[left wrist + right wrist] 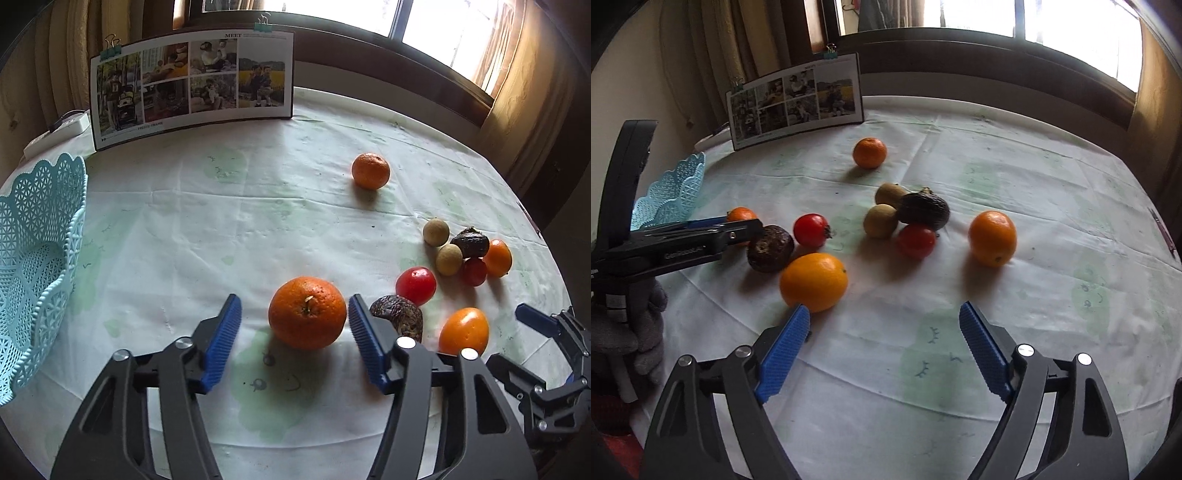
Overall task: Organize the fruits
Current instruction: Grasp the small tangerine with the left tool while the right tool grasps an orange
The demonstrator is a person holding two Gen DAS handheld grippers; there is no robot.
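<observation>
Two grippers over a round table with a pale green-print tablecloth (258, 206), both with jaws spread wide.

Left gripper (295, 325) low and level near table surface, pointing forward; blue ribbed fingers (223, 339) straddling a large tangerine (307, 312), right pad just beside the fruit, left pad clearly apart from it, nothing clamped. Seen side-on in right wrist view at far left, held by a grey-gloved hand (639, 325), tip passing in front of that tangerine and touching or just over a dark wrinkled fruit (771, 248); contact hard to tell.

Right gripper (884, 332) angled down toward bare cloth, empty, left pad tip right beside a yellow-orange citrus (813, 281), not gripping it.

Rest of fruit loose on cloth, none in basket as far as visible: small tangerine (370, 170) farther back alone; cluster at right of two tan round longan-like fruits (436, 232), second dark wrinkled fruit (470, 242), small red tomato (474, 271), orange kumquat-like fruit (497, 257); bigger red tomato (416, 285) nearer the left gripper.

Light blue lattice basket (33, 258) at left table edge, well apart from fruit, visible interior empty. Photo collage board (192, 85) with binder clips standing at back edge, window behind.
</observation>
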